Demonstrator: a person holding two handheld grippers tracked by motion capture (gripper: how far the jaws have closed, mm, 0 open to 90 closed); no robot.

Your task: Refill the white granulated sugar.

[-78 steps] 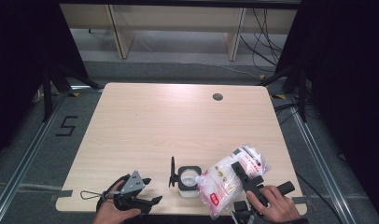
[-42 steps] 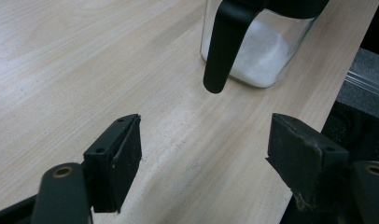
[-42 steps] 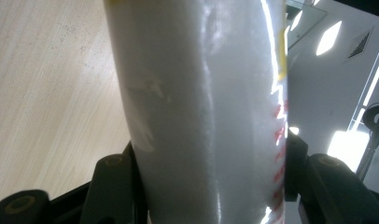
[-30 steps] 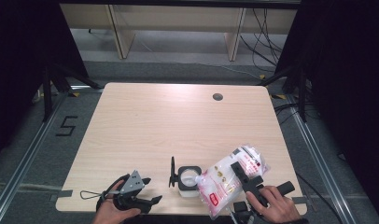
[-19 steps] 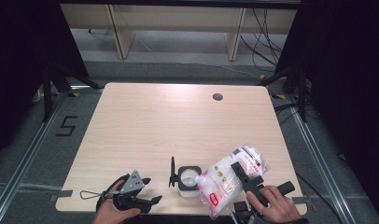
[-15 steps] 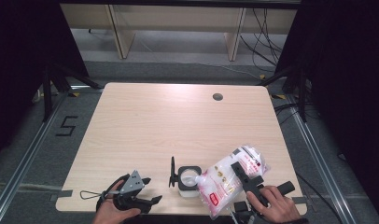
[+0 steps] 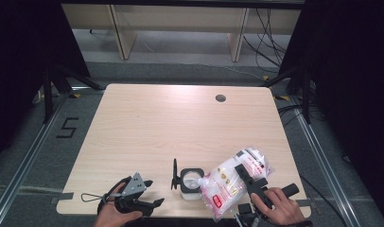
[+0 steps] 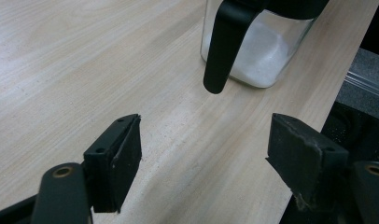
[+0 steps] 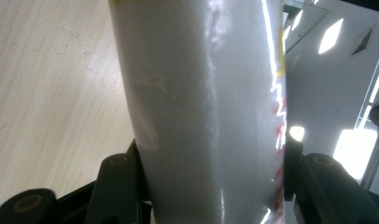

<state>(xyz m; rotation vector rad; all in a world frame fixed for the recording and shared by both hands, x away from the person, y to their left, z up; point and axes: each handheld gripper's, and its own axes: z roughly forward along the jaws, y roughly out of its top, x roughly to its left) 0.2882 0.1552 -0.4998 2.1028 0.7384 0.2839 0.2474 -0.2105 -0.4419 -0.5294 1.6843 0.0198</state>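
White powder fills the soft clear plastic bag with red print (image 7: pixel 235 182) that my right gripper (image 7: pixel 244 174) clamps across its middle; its jaws have just been closing a little, and in the right gripper view the bag (image 9: pixel 206 107) bulges between both pads. I hold it tilted, its lower end leaning over the square glass jar with a black rim (image 7: pixel 190 180), which stands near the front edge of the pale wooden table (image 7: pixel 171 123). The jar's black flip lid (image 7: pixel 174 173) stands upright on its left side. My left gripper (image 7: pixel 147 194) rests low at the table's front left, jaws spread wide with nothing between them, pointing toward the jar (image 8: pixel 257 60), which already holds some white powder.
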